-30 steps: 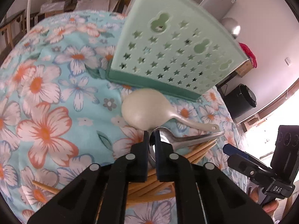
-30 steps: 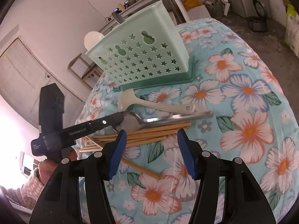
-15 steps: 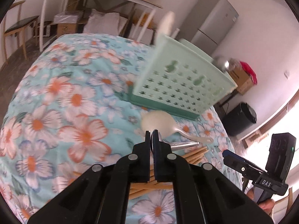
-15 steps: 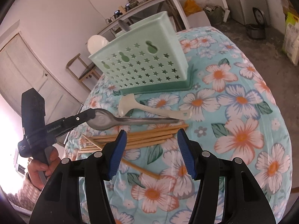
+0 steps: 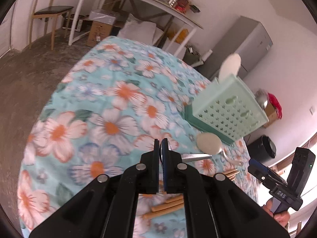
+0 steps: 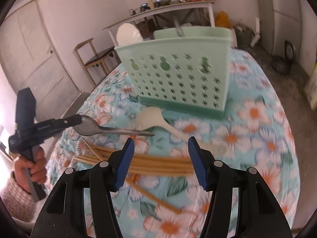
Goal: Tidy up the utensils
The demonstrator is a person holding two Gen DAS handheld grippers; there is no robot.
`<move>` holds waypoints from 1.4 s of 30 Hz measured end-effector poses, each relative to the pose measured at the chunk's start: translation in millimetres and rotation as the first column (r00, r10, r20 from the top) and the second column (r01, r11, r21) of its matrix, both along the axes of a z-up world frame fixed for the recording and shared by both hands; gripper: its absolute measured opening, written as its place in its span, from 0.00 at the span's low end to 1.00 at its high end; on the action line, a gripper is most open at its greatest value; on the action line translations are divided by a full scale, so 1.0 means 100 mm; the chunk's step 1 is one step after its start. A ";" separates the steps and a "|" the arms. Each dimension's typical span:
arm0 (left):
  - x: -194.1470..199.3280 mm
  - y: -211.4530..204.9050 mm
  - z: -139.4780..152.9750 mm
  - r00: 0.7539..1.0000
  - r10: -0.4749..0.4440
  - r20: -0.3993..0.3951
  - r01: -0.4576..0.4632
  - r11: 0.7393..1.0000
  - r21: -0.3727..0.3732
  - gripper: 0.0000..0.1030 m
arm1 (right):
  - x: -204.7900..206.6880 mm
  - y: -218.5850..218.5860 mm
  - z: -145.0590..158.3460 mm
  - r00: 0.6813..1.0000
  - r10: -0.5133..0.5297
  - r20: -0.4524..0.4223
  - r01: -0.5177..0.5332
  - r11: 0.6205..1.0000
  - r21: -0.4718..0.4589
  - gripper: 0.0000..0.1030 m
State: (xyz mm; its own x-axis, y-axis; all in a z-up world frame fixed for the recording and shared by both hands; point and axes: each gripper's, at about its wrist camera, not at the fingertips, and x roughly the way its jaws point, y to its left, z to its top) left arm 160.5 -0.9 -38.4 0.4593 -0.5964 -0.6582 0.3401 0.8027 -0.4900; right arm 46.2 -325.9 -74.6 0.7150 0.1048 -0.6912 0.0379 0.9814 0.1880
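At the left, the metal spoon (image 6: 93, 128) is clamped by its bowl in the left tool (image 6: 78, 119) and held clear of the tabletop (image 6: 257, 138), its handle free, presumably for lowering into the holder. Centrally, the chopsticks (image 6: 158, 164) and white spoon (image 6: 152, 119) lie waiting before the green utensil holder (image 6: 178, 79). The right tool (image 6: 160, 160) is kept open and empty above the chopsticks, likely its next pick.
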 end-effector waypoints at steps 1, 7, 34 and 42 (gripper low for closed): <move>-0.01 0.05 0.01 1.000 0.011 0.004 -0.010 1.000 -0.008 0.02 | 0.04 0.03 -0.01 1.000 0.009 -0.002 -0.009 1.000 -0.024 0.53; 0.03 0.29 -0.06 0.999 0.048 -0.019 -0.048 0.999 -0.014 0.02 | 0.36 0.25 -0.14 0.996 0.071 -0.046 -0.080 0.970 -0.228 0.53; 0.03 0.54 0.07 0.994 0.111 0.023 -0.111 0.994 -0.015 0.02 | 1.04 1.06 -0.62 0.961 0.216 -0.175 -0.275 0.647 -0.711 0.50; 0.03 0.57 0.07 0.992 0.123 0.004 -0.122 0.992 -0.027 0.03 | 0.98 1.08 -0.63 0.972 0.197 -0.125 -0.225 0.646 -0.730 0.49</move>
State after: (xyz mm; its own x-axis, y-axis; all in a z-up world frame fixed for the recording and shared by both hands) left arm 163.9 55.9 -31.5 0.5333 -0.5525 -0.6405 0.2426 0.8253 -0.5099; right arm 144.6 -217.9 -138.0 0.7152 -0.3017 -0.6304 -0.1954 0.7797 -0.5948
